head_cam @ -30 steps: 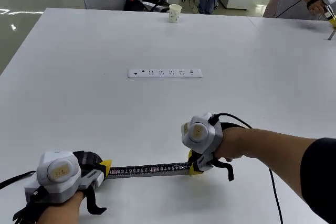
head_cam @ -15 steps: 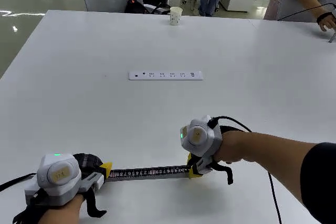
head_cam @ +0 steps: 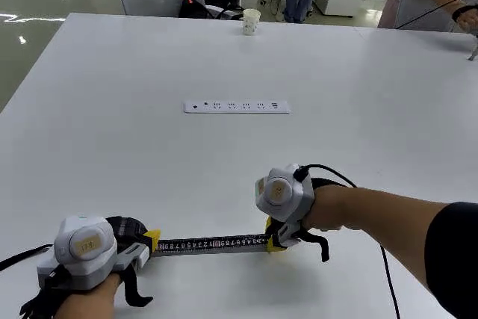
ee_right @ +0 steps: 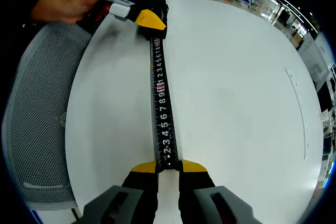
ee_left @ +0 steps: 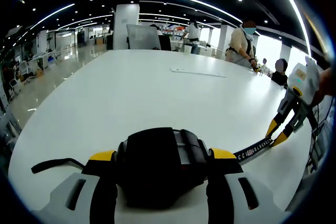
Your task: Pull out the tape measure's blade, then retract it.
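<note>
Blade (head_cam: 213, 243) length has barely changed over the last second, so I judge retraction hasn't properly begun. My right gripper (ee_right: 168, 167) pinches its tip; my left gripper (ee_left: 163, 155) clamps the tape measure case (ee_left: 160, 169), near left.

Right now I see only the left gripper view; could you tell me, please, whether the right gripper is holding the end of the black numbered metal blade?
Observer: Yes; the right gripper is shut on the blade at its tip, by the numeral 1.
Operator: Thank you. Is the blade straight?
Observer: Yes; it runs straight over the white table to the black tape measure case held in the left gripper.
</note>
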Motion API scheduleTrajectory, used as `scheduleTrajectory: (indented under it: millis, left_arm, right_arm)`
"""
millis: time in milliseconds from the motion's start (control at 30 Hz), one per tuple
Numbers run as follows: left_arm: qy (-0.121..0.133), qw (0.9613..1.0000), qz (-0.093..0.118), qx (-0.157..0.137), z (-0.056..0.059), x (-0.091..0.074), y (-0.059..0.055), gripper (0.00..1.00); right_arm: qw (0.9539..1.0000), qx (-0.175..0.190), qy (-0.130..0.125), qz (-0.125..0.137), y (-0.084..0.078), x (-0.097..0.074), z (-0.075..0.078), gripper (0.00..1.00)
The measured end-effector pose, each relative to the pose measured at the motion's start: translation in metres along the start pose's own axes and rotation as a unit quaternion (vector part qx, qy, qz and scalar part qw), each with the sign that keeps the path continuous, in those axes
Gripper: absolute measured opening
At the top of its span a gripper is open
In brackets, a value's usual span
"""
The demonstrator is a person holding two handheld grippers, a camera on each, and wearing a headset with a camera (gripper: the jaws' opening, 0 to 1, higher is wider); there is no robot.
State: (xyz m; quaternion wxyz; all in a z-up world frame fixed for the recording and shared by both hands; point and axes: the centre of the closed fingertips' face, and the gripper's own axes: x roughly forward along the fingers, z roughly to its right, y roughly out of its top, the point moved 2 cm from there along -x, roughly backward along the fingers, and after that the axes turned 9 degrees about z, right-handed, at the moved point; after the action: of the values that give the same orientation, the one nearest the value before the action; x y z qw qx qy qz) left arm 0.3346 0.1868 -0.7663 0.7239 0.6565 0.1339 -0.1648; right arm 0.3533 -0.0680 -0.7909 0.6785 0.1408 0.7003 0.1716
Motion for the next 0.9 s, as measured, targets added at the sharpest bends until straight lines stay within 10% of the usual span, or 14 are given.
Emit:
scheduleTrajectory:
  millis: [900]
  left_arm:
    - [-0.002,1.0,-0.005,-0.003,-0.0007,0.0018,-0.0006,0.65]
  right_arm:
    - [0.9999,0.009,-0.003,0.003,0.0074,0.0037,0.0006,0.1]
